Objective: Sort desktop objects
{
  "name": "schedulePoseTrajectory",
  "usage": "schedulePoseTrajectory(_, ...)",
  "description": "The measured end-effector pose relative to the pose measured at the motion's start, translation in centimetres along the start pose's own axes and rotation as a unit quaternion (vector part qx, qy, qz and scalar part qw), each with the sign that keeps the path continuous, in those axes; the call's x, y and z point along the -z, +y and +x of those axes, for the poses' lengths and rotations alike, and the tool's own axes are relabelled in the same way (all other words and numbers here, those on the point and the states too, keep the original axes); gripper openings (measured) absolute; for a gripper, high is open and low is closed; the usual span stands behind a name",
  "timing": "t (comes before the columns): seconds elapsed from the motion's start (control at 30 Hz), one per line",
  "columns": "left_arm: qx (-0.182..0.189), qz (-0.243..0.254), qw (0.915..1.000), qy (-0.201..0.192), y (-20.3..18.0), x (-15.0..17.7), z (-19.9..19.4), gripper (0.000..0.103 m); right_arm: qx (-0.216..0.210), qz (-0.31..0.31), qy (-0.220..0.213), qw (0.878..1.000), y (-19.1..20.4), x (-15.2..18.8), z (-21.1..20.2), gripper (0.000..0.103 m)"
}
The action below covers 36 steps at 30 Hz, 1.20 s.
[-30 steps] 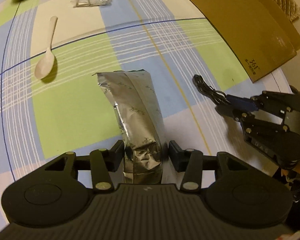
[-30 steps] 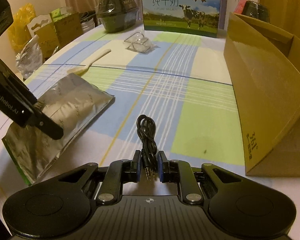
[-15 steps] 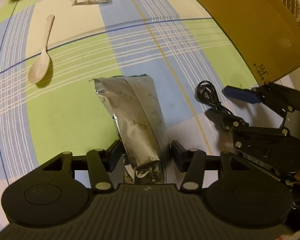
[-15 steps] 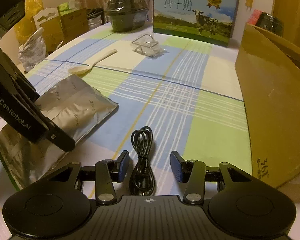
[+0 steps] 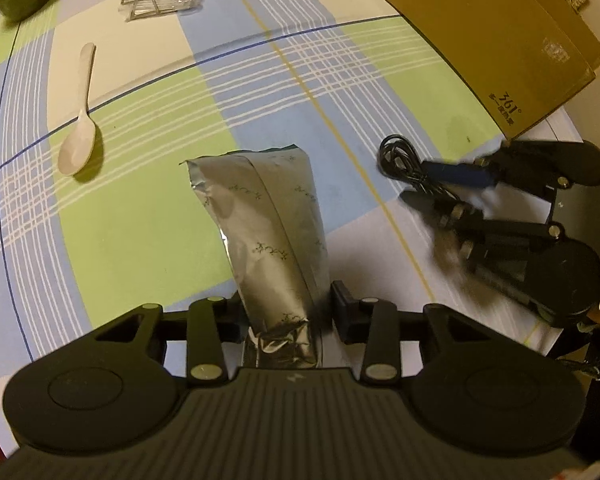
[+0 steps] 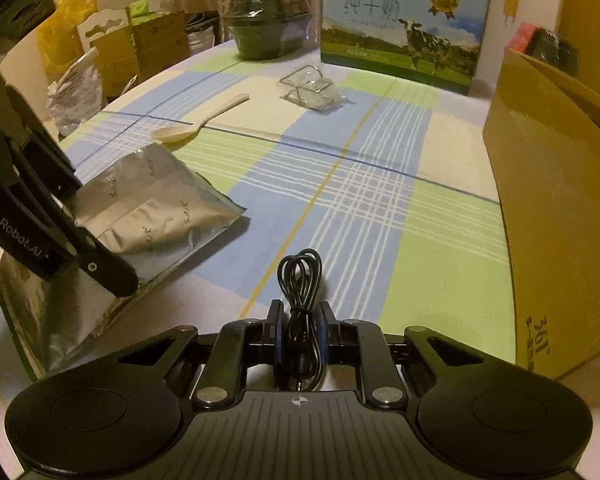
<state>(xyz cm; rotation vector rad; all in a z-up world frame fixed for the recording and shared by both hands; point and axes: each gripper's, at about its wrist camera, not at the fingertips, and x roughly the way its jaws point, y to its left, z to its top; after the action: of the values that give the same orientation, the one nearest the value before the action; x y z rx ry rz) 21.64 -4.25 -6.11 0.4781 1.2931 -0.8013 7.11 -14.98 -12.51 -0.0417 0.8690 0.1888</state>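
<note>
A silver foil pouch [image 5: 268,224] lies on the plaid tablecloth; its near end sits between the fingers of my left gripper [image 5: 286,304], which stands open around it with a gap on the right side. The pouch also shows in the right wrist view [image 6: 148,216]. My right gripper [image 6: 299,324] is shut on a coiled black audio cable [image 6: 300,280] low over the table; the cable also shows in the left wrist view [image 5: 400,160]. A white plastic spoon [image 5: 80,128] lies farther left.
An open cardboard box [image 6: 556,208] stands along the right side. A clear wire-and-plastic holder [image 6: 310,88], a milk carton case [image 6: 400,24] and a dark bowl-shaped container [image 6: 268,28] sit at the far end. Bags and boxes stand beyond the left table edge.
My right gripper opened, slid forward along the cable and has closed on it again. My left gripper loosened from the pouch and stays open around it.
</note>
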Motion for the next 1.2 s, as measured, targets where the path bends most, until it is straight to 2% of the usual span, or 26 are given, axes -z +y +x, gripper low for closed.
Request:
schedulePoseTrajectory(0.27, 0.015, 0.002, 0.9999, -0.006, -1.0, 0.4, -0.7, 0.03, 0.011, 0.015, -0.017, 1.0, 0.0, 0.3, -3.0, 0.011)
schedulePoseTrajectory(0.6, 0.01, 0.014, 0.9998, -0.003, -3.0, 2.1, -0.7, 0.03, 0.01, 0.007, 0.004, 1.0, 0.2, 1.8, -2.3, 0.012)
schedulePoseTrajectory(0.7, 0.012, 0.011, 0.9999, -0.005, -2.9, 2.4, -0.5, 0.029, 0.011, 0.002, 0.001, 1.0, 0.1, 1.8, -1.9, 0.014)
schedulePoseTrajectory(0.83, 0.013, 0.01, 0.9998, -0.01, -2.9, 2.3, -0.5, 0.029, 0.01, 0.002, -0.007, 1.0, 0.0, 1.6, -1.3, 0.022)
schedulePoseTrajectory(0.93, 0.015, 0.008, 0.9998, -0.013, -2.8, 2.1, -0.4, 0.03, 0.011, -0.007, -0.011, 1.0, 0.2, 1.6, -1.1, 0.022)
schedulePoseTrajectory(1.0, 0.017, 0.008, 0.9997, -0.014, -2.7, 2.1, -0.3, 0.03, 0.01, 0.0, -0.008, 1.0, 0.2, 1.4, -1.1, 0.016)
schedulePoseTrajectory(1.03, 0.018, 0.009, 0.9997, -0.014, -2.7, 2.1, -0.3, 0.03, 0.006, 0.005, -0.004, 1.0, 0.1, 1.3, -1.2, 0.009)
schedulePoseTrajectory(1.2, 0.02, 0.01, 0.9996, -0.017, -2.8, 2.2, -0.6, 0.028, 0.006, 0.014, -0.017, 1.0, 0.4, 1.3, -2.9, 0.007)
